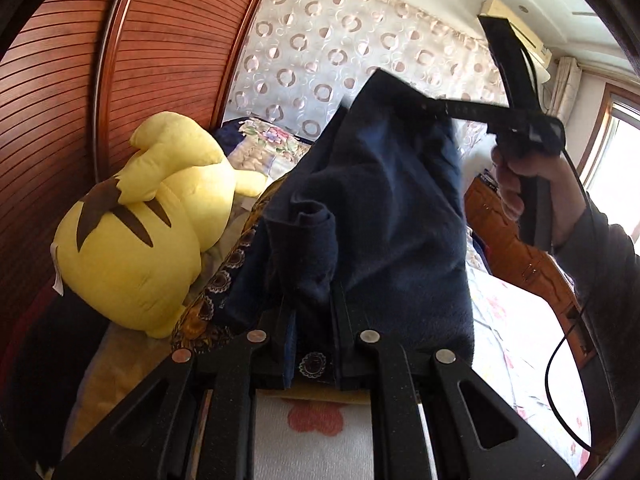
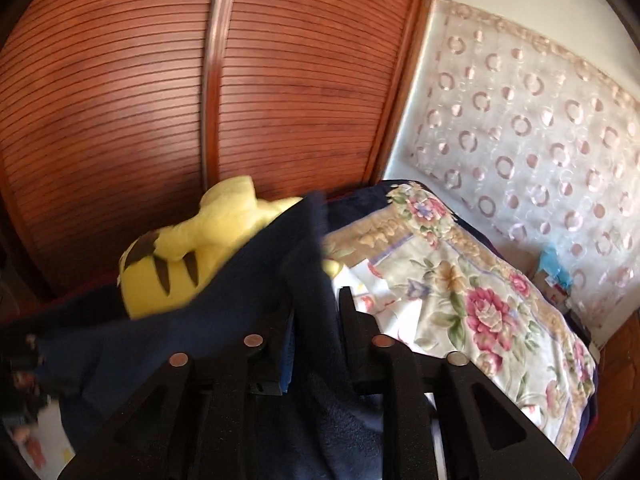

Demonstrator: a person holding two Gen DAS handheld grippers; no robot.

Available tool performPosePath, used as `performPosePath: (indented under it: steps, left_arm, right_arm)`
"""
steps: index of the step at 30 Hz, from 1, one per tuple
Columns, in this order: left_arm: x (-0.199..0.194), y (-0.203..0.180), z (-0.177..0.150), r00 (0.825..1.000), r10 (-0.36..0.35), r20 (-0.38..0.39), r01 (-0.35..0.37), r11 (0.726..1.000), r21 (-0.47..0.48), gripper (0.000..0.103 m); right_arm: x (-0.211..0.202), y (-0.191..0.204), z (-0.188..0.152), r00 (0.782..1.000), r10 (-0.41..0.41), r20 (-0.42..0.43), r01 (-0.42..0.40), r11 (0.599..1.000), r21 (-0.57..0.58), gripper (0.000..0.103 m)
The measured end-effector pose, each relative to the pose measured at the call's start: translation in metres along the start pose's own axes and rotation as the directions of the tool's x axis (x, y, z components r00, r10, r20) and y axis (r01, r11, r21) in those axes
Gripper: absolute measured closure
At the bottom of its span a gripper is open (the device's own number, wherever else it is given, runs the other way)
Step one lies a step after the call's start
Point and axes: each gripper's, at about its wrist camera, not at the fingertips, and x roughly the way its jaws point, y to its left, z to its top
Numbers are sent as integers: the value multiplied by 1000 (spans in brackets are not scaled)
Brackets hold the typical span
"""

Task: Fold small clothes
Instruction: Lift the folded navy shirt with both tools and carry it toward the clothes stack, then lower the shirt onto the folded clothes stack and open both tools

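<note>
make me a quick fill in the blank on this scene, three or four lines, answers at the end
1. Both grippers are shut on a navy garment held up in the ____.
2. The plush toy lying by the wooden wardrobe is ____ in colour.
3. The right gripper pinches the garment's ____ corner in the left wrist view.
4. The quilt on the bed has a ____ print.

Answers: air; yellow; upper; floral

Fuzzy navy fleece garment [image 1: 384, 216], glossy slatted wood wardrobe [image 2: 120, 100], plush toy [image 1: 132, 248]
</note>
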Motion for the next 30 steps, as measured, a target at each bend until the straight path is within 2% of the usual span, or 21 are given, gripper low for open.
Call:
performPosePath:
  steps: [1, 3, 4, 6, 8, 11, 13, 15, 16, 18, 24, 30]
  left_arm:
    - [-1, 0, -1, 1000, 4, 3, -4, 1000, 4, 88]
    - [-3, 0, 0, 1000, 7, 5, -7, 1000, 5, 88]
    - [-4, 0, -2, 1000, 8, 5, -8, 1000, 2, 88]
    - [-5, 2, -1, 1000, 11, 8, -11, 1000, 2, 88]
    - [-7, 0, -2, 1000, 20, 12, -21, 1000, 8, 87]
    - [-14, -5, -3, 999, 46, 23, -47, 998, 39, 81]
    - [-21, -6, -2, 996, 73, 43, -75, 995, 64, 68]
    - [-29, -6, 0, 995, 72, 63, -78, 993, 88, 57]
    - [-33, -8, 1, 996, 59, 63, -66, 992, 111, 43]
    - [-41, -13, 4, 995, 68, 74, -79, 985, 151, 21]
    - [-68, -33, 7, 990, 64, 127, -91, 970, 224, 21]
    - [-83, -59, 0, 991, 37, 128, -71, 959, 274, 20]
  right_arm:
    - [-6, 0, -2, 1000, -12, 5, 12, 1000, 19, 68]
    - [-12, 0, -8, 999, -32, 13, 31, 998, 51, 64]
    - [-16, 0, -12, 999, -36, 21, 35, 997, 62, 64]
    - [-36, 24, -30, 999, -28, 36, 25, 997, 72, 64]
    - [-42, 38, -48, 1000, 16, 24, -18, 995, 96, 64]
    - [-33, 53, -67, 998, 67, -19, -65, 991, 116, 64]
    - [-24, 57, -78, 995, 89, -50, -82, 988, 129, 64]
    - [-14, 63, -89, 994, 65, -83, -54, 990, 127, 64]
    - [-9, 65, -92, 995, 47, -92, -36, 992, 123, 64]
    - [-11, 67, -94, 997, 21, -78, -11, 990, 137, 64]
    - [-66, 79, -99, 1000, -4, -20, 7, 987, 163, 64]
    - [-145, 94, -143, 998, -53, 41, 42, 974, 223, 64]
